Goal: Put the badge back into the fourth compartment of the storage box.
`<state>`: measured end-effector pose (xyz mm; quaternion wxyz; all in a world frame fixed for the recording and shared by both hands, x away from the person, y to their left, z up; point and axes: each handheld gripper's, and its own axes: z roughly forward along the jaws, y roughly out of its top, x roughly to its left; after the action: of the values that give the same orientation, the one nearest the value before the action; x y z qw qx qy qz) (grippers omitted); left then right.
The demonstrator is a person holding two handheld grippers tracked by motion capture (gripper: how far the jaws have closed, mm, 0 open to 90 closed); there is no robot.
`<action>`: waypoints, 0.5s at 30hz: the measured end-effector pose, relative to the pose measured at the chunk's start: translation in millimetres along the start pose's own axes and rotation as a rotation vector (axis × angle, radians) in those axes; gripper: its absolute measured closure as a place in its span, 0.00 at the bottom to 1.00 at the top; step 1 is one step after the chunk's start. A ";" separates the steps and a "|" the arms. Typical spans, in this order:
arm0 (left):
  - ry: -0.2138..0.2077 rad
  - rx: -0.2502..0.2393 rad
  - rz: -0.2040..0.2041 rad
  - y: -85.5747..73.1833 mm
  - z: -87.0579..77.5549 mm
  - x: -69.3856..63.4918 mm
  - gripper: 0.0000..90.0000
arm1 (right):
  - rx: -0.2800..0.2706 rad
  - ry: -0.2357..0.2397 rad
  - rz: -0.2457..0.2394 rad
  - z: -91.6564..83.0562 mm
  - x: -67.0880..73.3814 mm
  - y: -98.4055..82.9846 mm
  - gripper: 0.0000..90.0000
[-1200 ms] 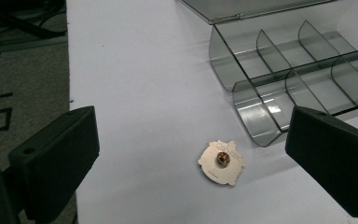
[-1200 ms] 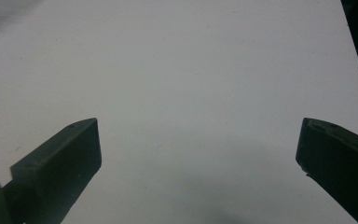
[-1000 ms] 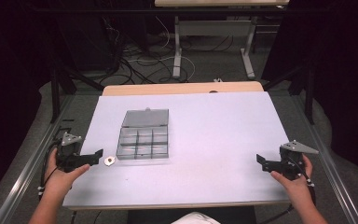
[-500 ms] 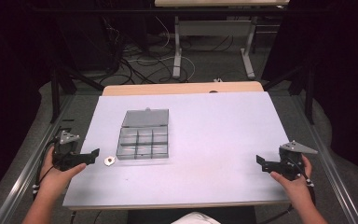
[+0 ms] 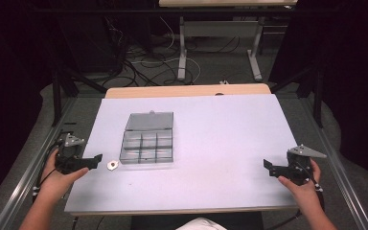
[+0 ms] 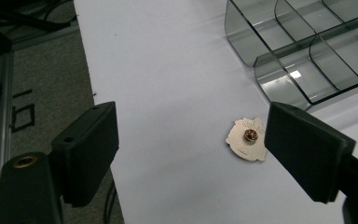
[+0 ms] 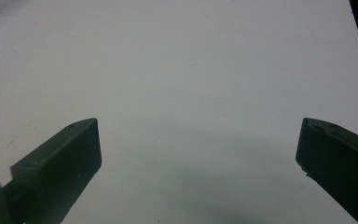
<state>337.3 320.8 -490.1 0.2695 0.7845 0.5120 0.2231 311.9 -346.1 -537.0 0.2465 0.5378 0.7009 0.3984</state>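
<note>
The left gripper, jaws apart and just closing, holds nothing near the table's left edge; the pin badge lies between its jaws, its engraving unreadable. The right gripper stands wide.

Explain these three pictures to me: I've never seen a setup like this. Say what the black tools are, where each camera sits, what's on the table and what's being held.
A person sits at a white table and holds a hand-operated gripper in each hand: the left gripper and the right gripper. Each has two black fingers that pinch.

The high view looks down from above the person. The other two come from small cameras riding on the grippers, looking out along their fingers.

On the table lie a clear compartment box with its lid open and a small gold pin, back side up, beside the box.

Nothing is held. The left gripper's fingers have just been closing, with the pin lying ahead between them but untouched. The right gripper's fingers are open over bare table.
</note>
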 end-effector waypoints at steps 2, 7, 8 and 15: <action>-0.011 0.011 0.004 0.0 1.0 0.0 0.26 | -0.001 0.000 0.000 0.3 -0.3 -0.1 0.00; -0.027 0.017 -0.010 -0.7 4.5 -0.4 0.29 | 0.000 0.000 0.001 0.1 -0.9 -0.3 0.00; -0.022 0.019 -0.005 -0.7 5.3 0.3 0.30 | -0.006 -0.006 0.000 0.9 -1.1 -0.5 0.00; -0.051 0.035 -0.001 -1.8 10.6 1.2 0.30 | 0.008 0.000 0.007 1.0 -1.5 -0.8 0.00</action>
<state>343.2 320.5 -499.2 0.2688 0.7944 0.5091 0.1937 312.6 -347.3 -538.4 0.2430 0.5411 0.7008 0.3964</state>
